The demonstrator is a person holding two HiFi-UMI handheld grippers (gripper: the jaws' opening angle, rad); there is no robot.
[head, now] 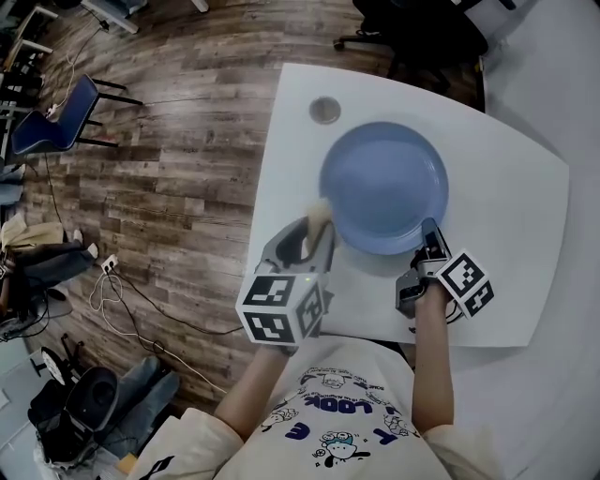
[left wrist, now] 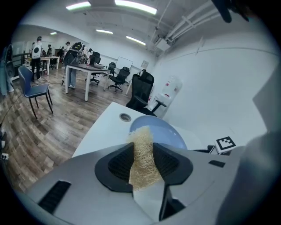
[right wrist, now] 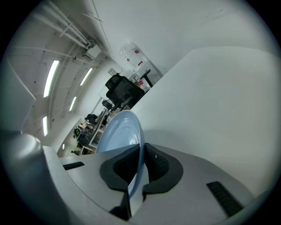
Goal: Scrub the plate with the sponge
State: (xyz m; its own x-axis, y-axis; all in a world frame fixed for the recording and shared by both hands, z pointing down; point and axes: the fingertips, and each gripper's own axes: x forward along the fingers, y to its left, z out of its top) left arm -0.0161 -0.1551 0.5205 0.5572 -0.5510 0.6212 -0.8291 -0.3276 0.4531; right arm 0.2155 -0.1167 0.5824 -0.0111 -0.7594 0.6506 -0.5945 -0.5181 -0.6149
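Holding left: left gripper (left wrist: 142,151) clamped on rough tan fibre sponge (left wrist: 141,132), tip beside rim of round pale-blue plate (head: 384,183)
Holding right: right gripper (right wrist: 141,151) pinching plate's near rim
Plate: smooth, shallow, on white table (head: 506,216)
Room: brown wood floor (head: 169,141), blue chair (head: 66,117)

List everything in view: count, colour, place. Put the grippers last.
plate: one, blue, middle of the table, near rim in the right gripper
sponge: one, beige, fibrous, at the plate's left edge, in the left gripper
table: one, white, under the plate
grommet: one, grey, on the table beyond the plate
chair: one, blue, on the floor at far left
office chair: one, black, behind the table
floor: brown wood
left gripper: grey, shut on the sponge
right gripper: grey, shut on the plate's rim
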